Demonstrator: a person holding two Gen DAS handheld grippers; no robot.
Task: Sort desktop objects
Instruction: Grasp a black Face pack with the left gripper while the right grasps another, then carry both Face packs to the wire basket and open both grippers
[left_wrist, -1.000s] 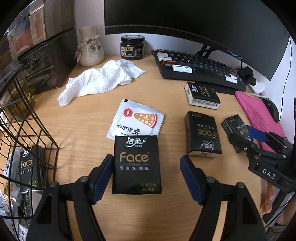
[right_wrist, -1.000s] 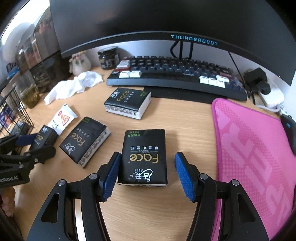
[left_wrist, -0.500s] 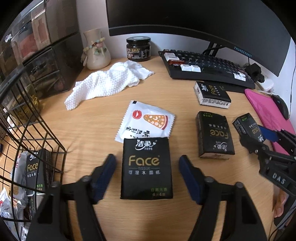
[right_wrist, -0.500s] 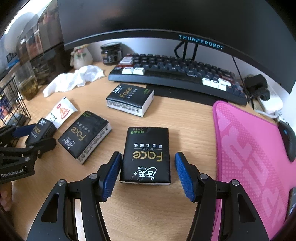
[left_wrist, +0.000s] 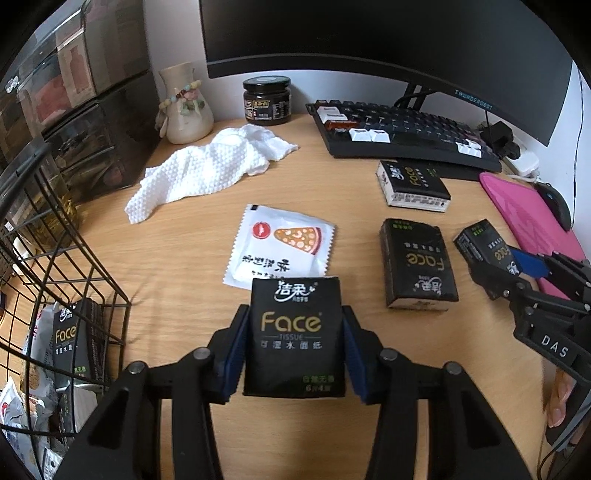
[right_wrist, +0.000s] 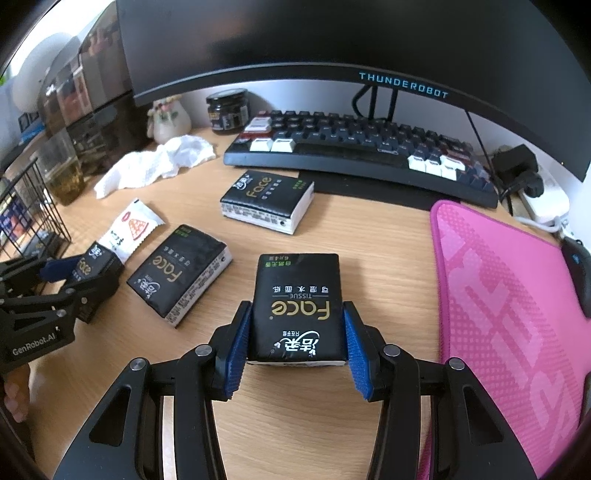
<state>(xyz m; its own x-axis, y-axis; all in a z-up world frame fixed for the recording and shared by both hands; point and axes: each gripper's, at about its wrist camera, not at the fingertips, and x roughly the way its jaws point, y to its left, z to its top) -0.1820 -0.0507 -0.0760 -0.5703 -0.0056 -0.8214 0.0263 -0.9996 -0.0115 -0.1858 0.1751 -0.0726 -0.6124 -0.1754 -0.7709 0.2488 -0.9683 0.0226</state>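
tabletop (left_wrist: 177, 280): pale matt wood grain
tissue pack (left_wrist: 294, 334): glossy black plastic wrap
cloth (left_wrist: 207, 171): white, dimpled
basket (left_wrist: 55, 266): black wire

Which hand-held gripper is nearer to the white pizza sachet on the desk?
Left. The left hand-held gripper, clamping a tissue pack, sits just in front of the pizza sachet. The right hand-held gripper is well off to its right, beyond another tissue pack.
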